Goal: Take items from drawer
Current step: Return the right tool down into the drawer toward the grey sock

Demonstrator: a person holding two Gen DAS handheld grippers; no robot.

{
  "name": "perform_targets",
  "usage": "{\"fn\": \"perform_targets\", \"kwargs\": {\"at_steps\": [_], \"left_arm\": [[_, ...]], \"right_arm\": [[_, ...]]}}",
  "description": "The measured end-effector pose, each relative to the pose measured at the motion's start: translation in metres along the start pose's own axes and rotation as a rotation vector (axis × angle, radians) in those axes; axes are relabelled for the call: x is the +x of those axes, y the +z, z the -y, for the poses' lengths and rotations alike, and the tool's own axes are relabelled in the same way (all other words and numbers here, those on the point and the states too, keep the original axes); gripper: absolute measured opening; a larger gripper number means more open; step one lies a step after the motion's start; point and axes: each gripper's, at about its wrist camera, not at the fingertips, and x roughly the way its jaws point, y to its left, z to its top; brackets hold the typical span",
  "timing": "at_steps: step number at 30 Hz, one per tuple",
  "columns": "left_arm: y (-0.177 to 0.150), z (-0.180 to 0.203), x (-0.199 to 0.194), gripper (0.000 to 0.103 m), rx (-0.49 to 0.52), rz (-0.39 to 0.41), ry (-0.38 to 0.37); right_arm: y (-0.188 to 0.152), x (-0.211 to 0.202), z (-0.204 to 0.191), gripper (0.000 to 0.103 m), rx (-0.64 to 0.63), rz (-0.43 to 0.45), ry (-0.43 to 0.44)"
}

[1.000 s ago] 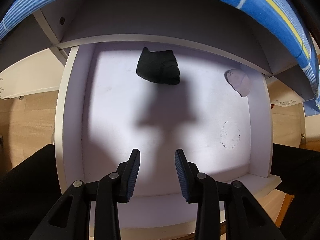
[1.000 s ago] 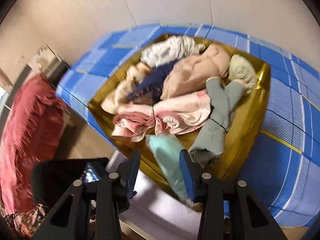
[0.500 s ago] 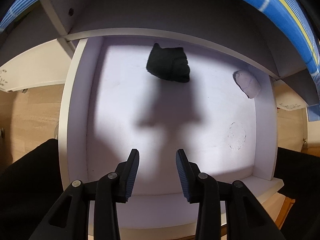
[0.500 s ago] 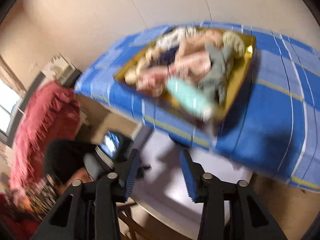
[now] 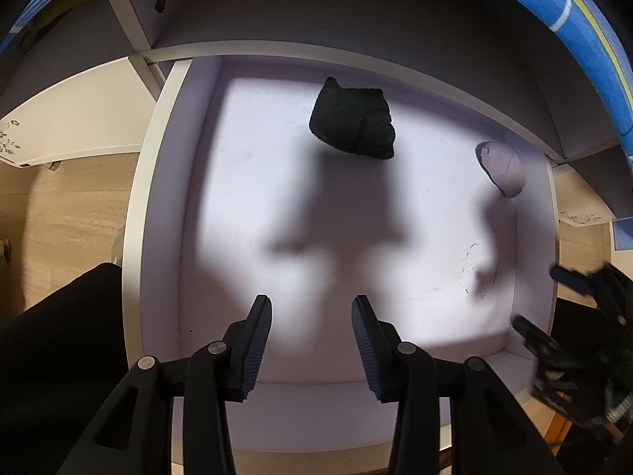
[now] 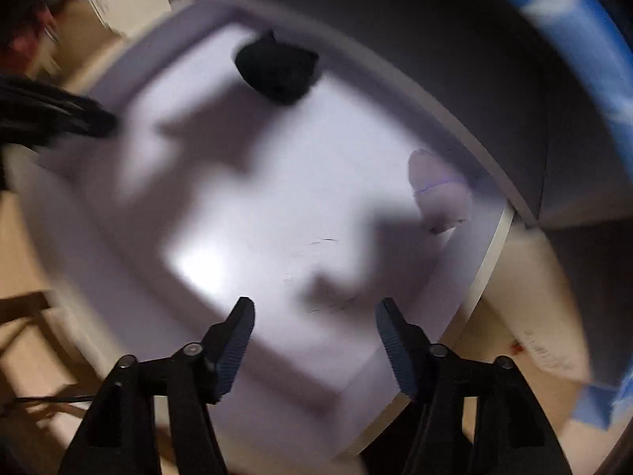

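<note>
Well ahead of left hand-held gripper (image 5: 311,320), black bundle (image 5: 353,123)

floor: light wood planks (image 5: 71,202) | cloth: blue striped (image 5: 593,39)

Your white drawer (image 5: 158,198) stands pulled open. On its floor near the back lies a black bundled cloth (image 5: 353,123), crumpled, and well apart in the back right corner a small pale lilac bundle (image 5: 503,168) (rolled, touching the side wall).
</note>
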Motion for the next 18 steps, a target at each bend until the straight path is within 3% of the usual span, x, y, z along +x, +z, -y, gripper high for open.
{"fn": "perform_targets", "kwargs": {"at_steps": [9, 18], "left_arm": [[-0.001, 0.003, 0.007, 0.042, 0.001, -0.022, -0.009], [0.001, 0.013, 0.007, 0.042, 0.024, -0.013, -0.025]], "right_arm": [[0.038, 0.051, 0.042, 0.086, 0.036, 0.028, -0.128], [0.07, 0.078, 0.067, 0.093, 0.006, 0.081, -0.157]]}}
